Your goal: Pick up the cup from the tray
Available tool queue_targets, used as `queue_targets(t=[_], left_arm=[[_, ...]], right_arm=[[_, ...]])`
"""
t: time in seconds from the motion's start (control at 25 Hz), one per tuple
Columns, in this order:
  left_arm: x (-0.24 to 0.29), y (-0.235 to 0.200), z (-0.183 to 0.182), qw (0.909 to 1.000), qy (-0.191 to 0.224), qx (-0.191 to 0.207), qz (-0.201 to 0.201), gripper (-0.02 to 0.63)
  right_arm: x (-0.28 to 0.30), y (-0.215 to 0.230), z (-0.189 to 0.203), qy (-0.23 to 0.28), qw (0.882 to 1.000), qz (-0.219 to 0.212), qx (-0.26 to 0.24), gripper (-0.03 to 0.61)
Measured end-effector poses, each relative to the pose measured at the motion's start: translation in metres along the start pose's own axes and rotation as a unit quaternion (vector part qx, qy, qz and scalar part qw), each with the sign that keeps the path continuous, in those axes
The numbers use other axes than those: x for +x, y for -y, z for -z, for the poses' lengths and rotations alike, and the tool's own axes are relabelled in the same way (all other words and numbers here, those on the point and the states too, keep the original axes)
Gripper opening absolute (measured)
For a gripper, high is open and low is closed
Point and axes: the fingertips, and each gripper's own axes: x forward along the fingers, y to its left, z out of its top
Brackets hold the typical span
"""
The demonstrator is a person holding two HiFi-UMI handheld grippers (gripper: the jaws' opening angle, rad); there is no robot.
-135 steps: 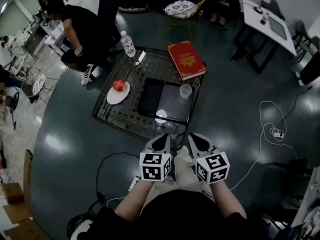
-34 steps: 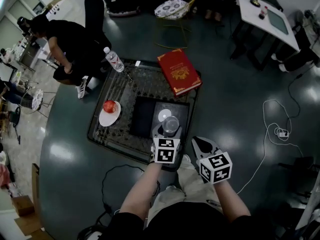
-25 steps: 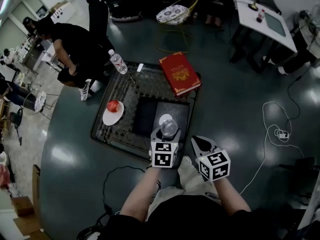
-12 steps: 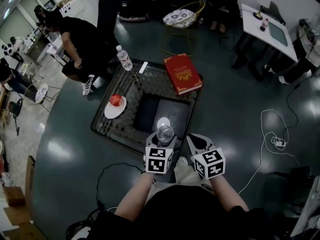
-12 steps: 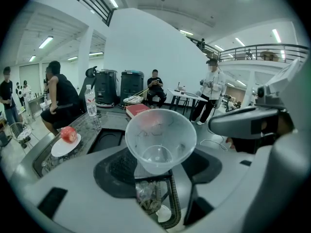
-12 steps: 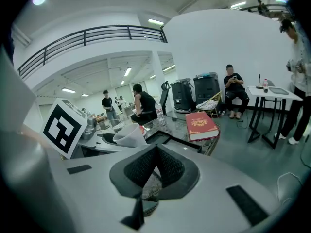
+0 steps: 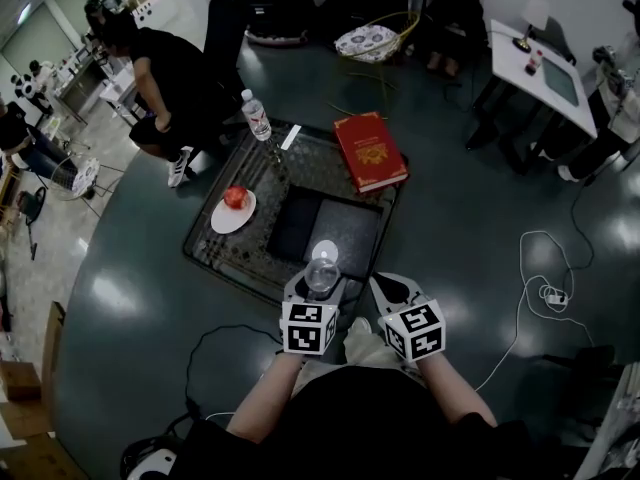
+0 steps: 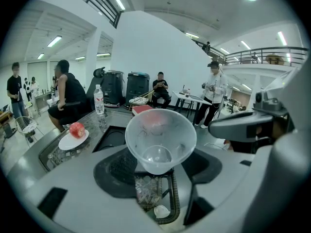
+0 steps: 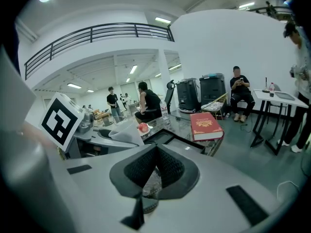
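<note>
Clear cup (image 7: 322,271) clamped in the left gripper (image 7: 320,288), held clear of the tray (image 7: 300,223)
It hangs above the table's (image 7: 225,263) near edge; right gripper (image 7: 388,286) closed, empty. Pick-up looks done; next needs only a steady hold

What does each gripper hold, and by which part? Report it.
The left gripper holds the clear plastic cup by its lower wall near the base, pinched between both jaws. The right gripper holds nothing; its jaws are shut.

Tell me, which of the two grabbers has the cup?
The left gripper: the clear cup sits clasped between its jaws. The right gripper beside it has its jaws closed together with nothing in them.
</note>
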Motion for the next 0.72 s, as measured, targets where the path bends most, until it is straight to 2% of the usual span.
queue_targets(t=[0.72], left_arm=[[0.0035,-0.0062,-0.0054,1.0,0.004,0.0,-0.002,0.284]], right_arm=[[0.007,-0.0063,0.0024,-0.009,1.0,-0.011,-0.008,0.009]])
